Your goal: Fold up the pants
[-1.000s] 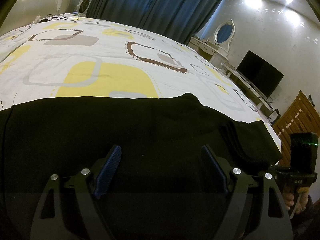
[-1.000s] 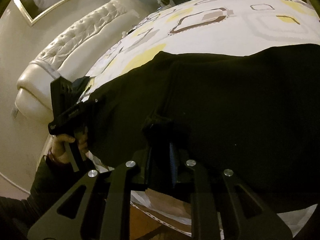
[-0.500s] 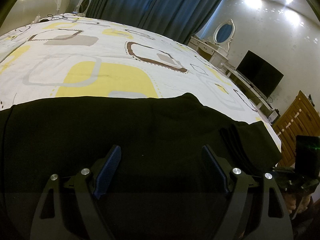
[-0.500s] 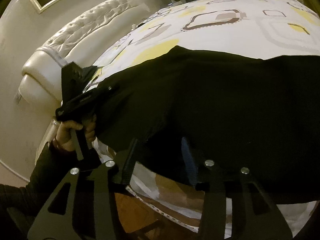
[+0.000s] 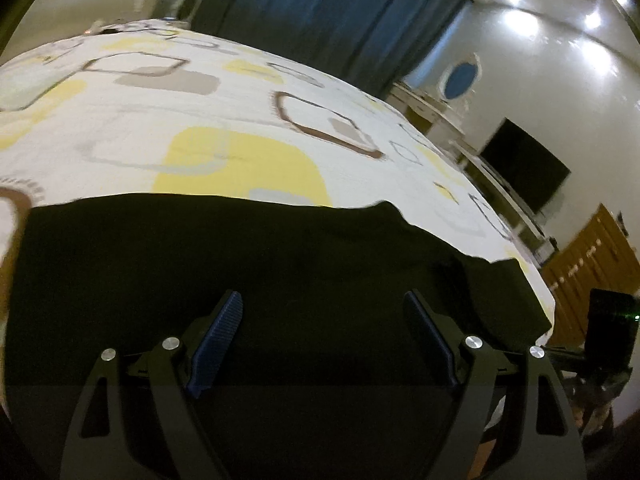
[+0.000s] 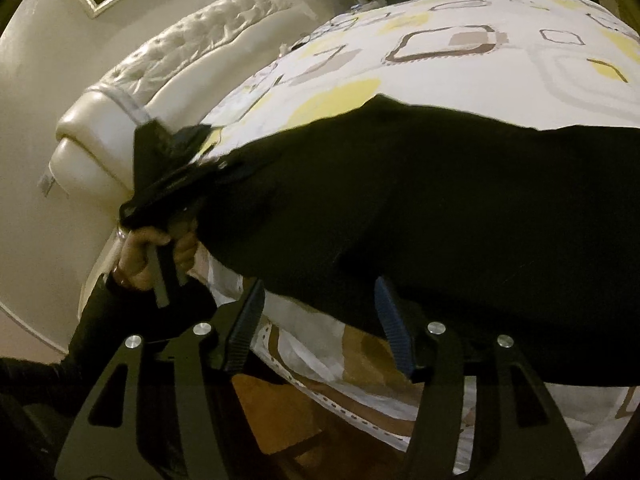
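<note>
1. On the patterned bedspread (image 5: pixel 224 120), black pants (image 5: pixel 280 264) spread flat along the near edge, dark matte cloth against white cotton printed with yellow, grey and brown rounded squares.
2. Released since a second ago: right gripper (image 6: pixel 320 320), then clamped on a bunched fold of the pants, now with jaws spread and nothing between them, hanging just below the pants' draped edge.
3. Unchanged in spread: left gripper (image 5: pixel 322 332), jaws wide apart over the cloth, ribbed blue pads (image 5: pixel 218 340) gripping nothing; view now swung slightly and blurred.
4. Seen at left from the right wrist: tufted cream headboard (image 6: pixel 180 52), glossy and button-quilted.
5. Seen at right from the left wrist: dark blue curtains (image 5: pixel 340 12), an oval mirror (image 5: pixel 462 80), a flat black television (image 5: pixel 524 170).
</note>
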The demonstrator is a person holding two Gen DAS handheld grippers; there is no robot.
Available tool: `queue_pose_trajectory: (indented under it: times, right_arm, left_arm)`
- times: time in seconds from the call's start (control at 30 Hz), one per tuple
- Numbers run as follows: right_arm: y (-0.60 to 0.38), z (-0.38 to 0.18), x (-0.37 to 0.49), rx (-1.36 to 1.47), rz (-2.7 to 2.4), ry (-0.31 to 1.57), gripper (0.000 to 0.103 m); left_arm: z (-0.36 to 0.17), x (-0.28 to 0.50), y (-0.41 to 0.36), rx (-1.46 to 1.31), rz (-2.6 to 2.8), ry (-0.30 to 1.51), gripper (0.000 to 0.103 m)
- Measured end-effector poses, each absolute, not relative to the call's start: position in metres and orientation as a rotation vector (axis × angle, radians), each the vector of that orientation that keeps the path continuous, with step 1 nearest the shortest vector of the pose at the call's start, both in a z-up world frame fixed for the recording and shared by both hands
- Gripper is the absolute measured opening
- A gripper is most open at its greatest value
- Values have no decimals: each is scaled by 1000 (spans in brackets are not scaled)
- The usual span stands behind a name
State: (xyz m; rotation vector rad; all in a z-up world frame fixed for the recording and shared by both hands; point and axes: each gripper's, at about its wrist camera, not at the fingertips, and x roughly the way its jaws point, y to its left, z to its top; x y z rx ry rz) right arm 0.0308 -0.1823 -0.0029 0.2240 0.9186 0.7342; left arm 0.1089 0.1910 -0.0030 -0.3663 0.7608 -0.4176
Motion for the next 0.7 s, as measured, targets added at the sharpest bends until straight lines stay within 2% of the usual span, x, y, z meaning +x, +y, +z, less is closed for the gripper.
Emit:
queue_pose_trajectory:
  times: [0.37,0.53,0.7]
  right_arm:
    - [-193,0,41,315,711,905,63]
    - [-187,3,40,305,719,907,63]
    - [-185,5,40,302,719,904,63]
  left_arm:
    - [-6,76,309,-535,-307,735,81]
    - [-25,84,339,-696,-367,767,81]
    - [-22,88,346,-691,-395,778,81]
